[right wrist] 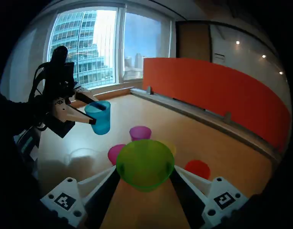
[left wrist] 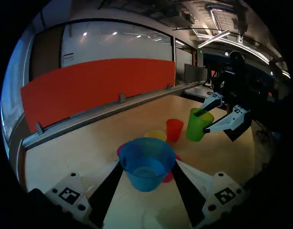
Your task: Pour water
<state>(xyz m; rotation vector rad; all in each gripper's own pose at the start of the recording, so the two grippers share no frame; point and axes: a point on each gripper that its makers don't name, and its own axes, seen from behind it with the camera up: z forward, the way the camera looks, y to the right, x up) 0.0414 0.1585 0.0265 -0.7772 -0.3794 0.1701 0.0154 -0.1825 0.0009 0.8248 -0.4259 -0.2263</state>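
Blue translucent plastic cup sits clamped between fingers of the left gripper, near, maybe holding water. Right gripper view now: right gripper pinches a green translucent plastic cup, blue one far left. Pre-pour stage, I'd say; next, meet rims, tilt.

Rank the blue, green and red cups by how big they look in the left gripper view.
Blue cup, largest, but it's nearest the camera.
Green cup.
Red cup, smallest.
True sizes unsure.
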